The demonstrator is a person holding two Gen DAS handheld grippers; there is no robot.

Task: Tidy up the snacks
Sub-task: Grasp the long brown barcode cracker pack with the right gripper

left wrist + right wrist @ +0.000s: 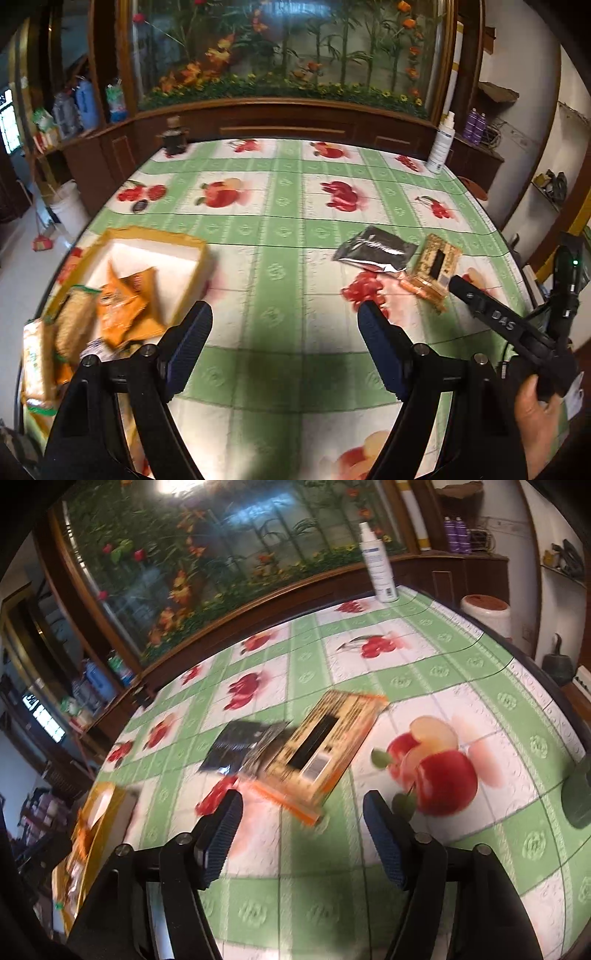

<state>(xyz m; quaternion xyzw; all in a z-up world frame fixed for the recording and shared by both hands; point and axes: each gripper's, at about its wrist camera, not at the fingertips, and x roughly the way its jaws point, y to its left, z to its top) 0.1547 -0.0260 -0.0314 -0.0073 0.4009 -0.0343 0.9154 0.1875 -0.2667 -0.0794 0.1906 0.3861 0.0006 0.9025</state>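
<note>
Left wrist view: the left tool [284, 317] hangs spread and empty over bare tabletop [280, 229]; a yellow box [192, 245] of snack packets sits at its left edge. One black pouch [376, 248] and one orange packet [436, 266] lie right.

Right wrist view: the right tool [301, 812] stands spread, empty, just short of both

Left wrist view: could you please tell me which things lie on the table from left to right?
Yellow box of snack packets → left gripper → black foil packet → orange-edged snack pack → right gripper.
</note>
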